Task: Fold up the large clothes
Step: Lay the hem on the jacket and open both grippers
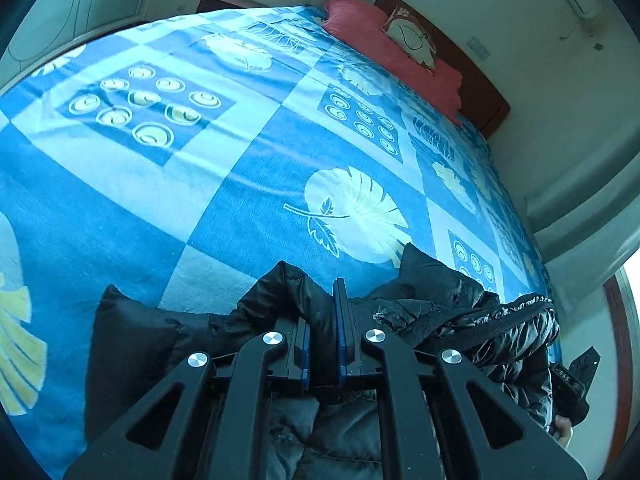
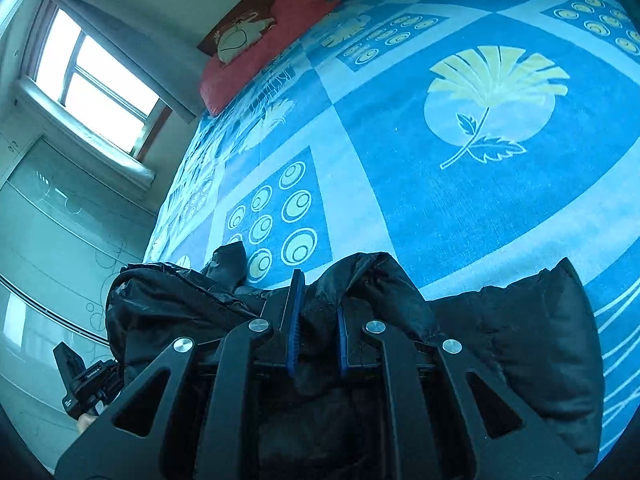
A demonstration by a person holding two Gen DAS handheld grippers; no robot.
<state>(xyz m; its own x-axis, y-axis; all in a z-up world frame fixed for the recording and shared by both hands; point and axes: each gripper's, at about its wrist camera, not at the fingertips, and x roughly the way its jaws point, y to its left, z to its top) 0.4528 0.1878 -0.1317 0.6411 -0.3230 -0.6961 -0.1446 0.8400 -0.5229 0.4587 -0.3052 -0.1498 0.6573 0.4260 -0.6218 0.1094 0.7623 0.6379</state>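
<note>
**Both claws pinch the black jacket**

Blue-padded fingers of the left gripper (image 1: 324, 344) clamp a raised fold of the black puffer jacket (image 1: 460, 320); the right gripper (image 2: 316, 340) likewise pinches a puffy ridge of it. Glossy, quilted and crumpled, the jacket lies bunched at the near edge of the bed. Beyond spreads a blue patterned bedspread (image 1: 248, 168), a red pillow (image 1: 384, 40), and a window (image 2: 96, 80).
</note>
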